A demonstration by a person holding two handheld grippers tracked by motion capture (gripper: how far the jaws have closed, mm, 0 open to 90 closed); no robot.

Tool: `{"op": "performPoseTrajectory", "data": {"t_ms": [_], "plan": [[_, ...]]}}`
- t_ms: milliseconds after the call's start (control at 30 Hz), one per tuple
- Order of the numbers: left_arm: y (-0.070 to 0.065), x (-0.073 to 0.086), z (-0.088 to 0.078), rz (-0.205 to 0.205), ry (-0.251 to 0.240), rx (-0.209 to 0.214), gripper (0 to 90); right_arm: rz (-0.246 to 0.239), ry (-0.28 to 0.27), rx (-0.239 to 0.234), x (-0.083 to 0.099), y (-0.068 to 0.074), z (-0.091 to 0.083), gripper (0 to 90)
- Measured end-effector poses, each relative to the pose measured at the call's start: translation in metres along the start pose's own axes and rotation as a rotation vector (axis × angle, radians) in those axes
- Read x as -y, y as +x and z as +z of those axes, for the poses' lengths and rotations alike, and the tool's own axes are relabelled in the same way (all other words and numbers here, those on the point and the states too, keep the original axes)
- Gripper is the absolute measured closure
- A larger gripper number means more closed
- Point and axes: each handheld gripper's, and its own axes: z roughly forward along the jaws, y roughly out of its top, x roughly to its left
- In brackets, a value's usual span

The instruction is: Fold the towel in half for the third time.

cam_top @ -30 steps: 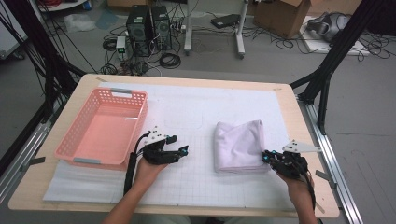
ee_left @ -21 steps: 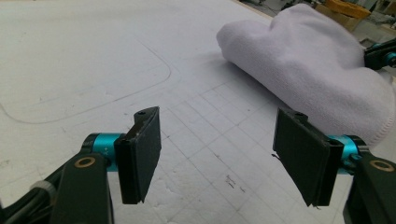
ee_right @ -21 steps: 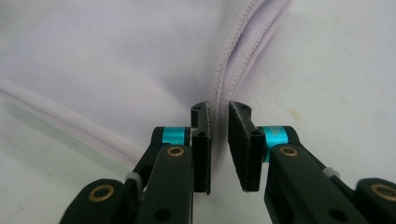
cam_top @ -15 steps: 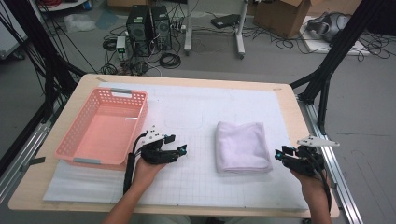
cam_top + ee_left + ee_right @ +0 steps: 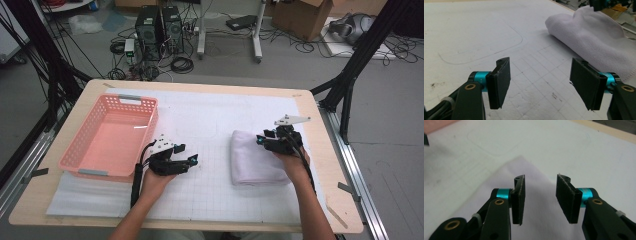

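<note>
The folded white towel (image 5: 257, 160) lies on the white gridded mat (image 5: 210, 125) at the right half of the table (image 5: 320, 115), well apart from the empty pink basket (image 5: 112, 137) at the left. The right gripper (image 5: 262, 140) hovers over the towel's right edge, its jaws parted a moderate way with nothing between them. The left gripper (image 5: 192, 160) rests low over the mat just right of the basket, pointing toward the towel, jaws spread wide and empty.
</note>
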Motion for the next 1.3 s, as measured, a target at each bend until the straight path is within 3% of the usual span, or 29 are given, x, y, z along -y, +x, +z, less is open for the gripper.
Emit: {"op": "performPoseTrajectory", "data": {"t_ms": [67,167,333,433,667,800,867,933,1067,1133,1200,1300], "plan": [[-0.001,0.0,0.0,0.002,0.003,0.002,33.3,0.001,0.005,0.011,-0.004,0.0,0.011,63.5],[-0.001,0.0,0.0,0.004,0.005,0.002,33.3,0.024,0.097,0.051,0.002,-0.003,0.025,64.1],[0.001,0.0,-0.001,-0.007,-0.005,0.002,33.5,0.021,0.179,0.114,0.029,-0.013,0.023,63.7],[0.001,0.0,-0.001,-0.006,-0.004,0.001,33.5,0.081,0.155,0.095,0.038,-0.022,0.017,59.4],[0.002,0.0,0.0,-0.007,-0.002,0.0,33.5,0.052,0.051,0.086,0.009,-0.017,0.01,55.9],[0.001,0.0,0.0,-0.005,-0.005,0.004,33.5,0.021,0.122,0.043,0.003,-0.005,0.036,59.7],[0.002,0.001,0.001,-0.006,0.0,0.007,33.5,-0.017,0.146,0.054,0.003,0.003,0.051,57.5],[0.001,0.001,0.001,-0.007,0.0,0.004,33.0,-0.084,0.131,0.074,0.002,0.009,0.062,55.1],[0.002,0.0,0.0,-0.014,-0.003,0.002,32.3,-0.058,0.077,0.047,0.0,0.011,0.076,51.2],[0.002,0.0,0.0,-0.017,-0.007,0.0,32.3,-0.051,0.043,0.044,0.0,0.012,0.071,46.7],[0.002,0.0,0.0,-0.014,-0.003,0.002,32.2,-0.007,0.004,0.037,-0.001,0.011,0.059,43.0],[0.001,0.001,0.001,-0.011,0.001,0.007,32.1,-0.014,-0.024,0.083,-0.001,0.012,0.032,45.9]]}}
